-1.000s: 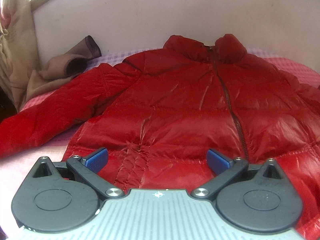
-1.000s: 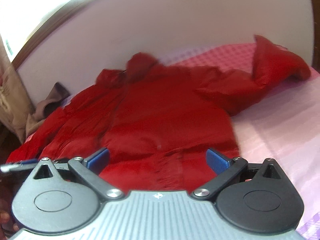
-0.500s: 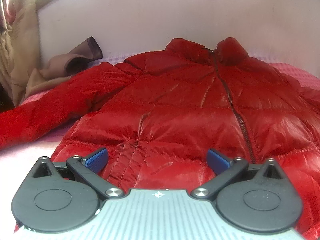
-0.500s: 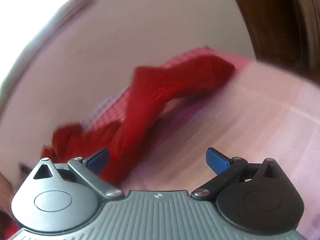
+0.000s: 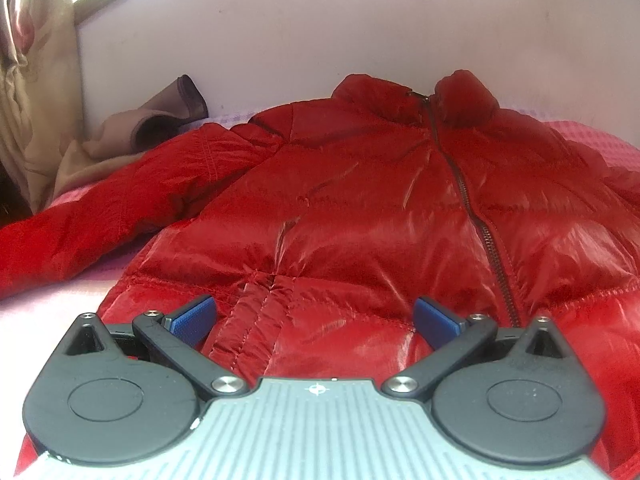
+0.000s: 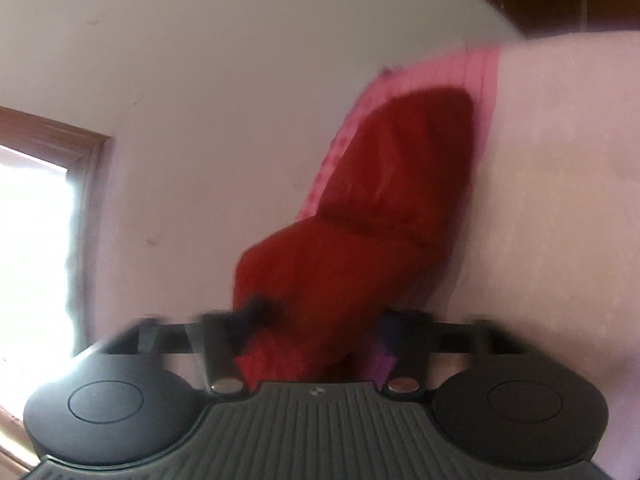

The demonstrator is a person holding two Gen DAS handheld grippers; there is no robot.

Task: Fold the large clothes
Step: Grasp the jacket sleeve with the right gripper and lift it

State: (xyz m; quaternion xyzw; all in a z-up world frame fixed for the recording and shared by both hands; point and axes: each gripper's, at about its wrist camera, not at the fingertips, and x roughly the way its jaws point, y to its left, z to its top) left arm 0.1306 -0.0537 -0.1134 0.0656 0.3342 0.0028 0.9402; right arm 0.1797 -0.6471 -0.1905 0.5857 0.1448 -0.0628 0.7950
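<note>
Pink bed (image 5: 60,292), red jacket (image 5: 360,208) spread flat

The red jacket (image 5: 360,216) is seen to be of glossy, quilted synthetic cloth, creased and stitched in seams, with a dull dark metal zip (image 5: 486,240) down its front. A matt, soft brown cloth (image 5: 132,140) is heaped at the far left edge of the bed, whose cover (image 5: 596,140) is of matt pink woven cloth in small checks. The left gripper (image 5: 314,316) is made of matt black plastic, with blue textured pads (image 5: 192,316), shiny metal screws and a ribbed grey body. The wall (image 5: 320,32) is painted smooth and matt.
</note>
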